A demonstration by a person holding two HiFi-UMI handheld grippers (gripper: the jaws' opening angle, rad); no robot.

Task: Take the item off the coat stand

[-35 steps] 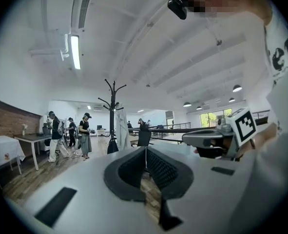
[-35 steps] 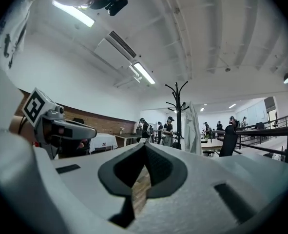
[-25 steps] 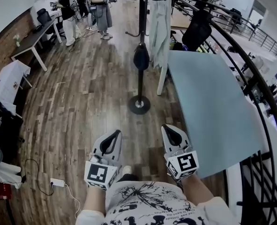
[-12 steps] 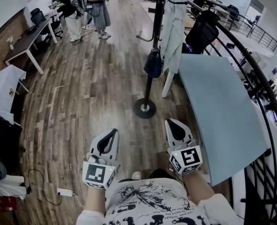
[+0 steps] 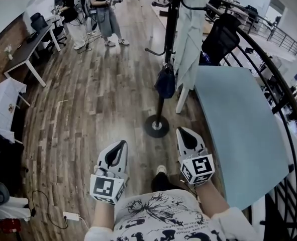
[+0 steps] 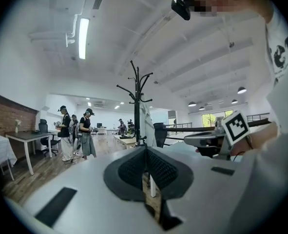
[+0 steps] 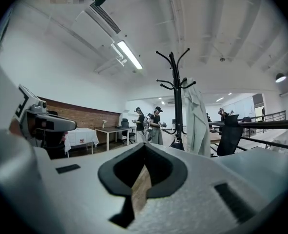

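Note:
A black coat stand (image 5: 166,54) rises from a round base (image 5: 156,126) on the wooden floor ahead of me. A long white garment (image 5: 191,29) hangs on its right side and a dark bag (image 5: 165,82) hangs low on the pole. My left gripper (image 5: 122,144) and right gripper (image 5: 181,131) are held side by side short of the base, both shut and holding nothing. In the right gripper view the coat stand (image 7: 177,96) and white garment (image 7: 195,116) stand beyond the gripper's tip (image 7: 144,145). The left gripper view shows the stand (image 6: 136,106) further off past the gripper's tip (image 6: 144,147).
A light blue table (image 5: 238,129) runs along the right, with a black railing (image 5: 274,89) beyond it. A black office chair (image 5: 221,36) stands behind the stand. Several people (image 5: 100,14) stand at the back left near a desk (image 5: 25,49). A cable lies on the floor (image 5: 47,210).
I have stepped forward: the coat stand and table have come nearer in the head view. Both grippers stay shut and keep their places side by side.

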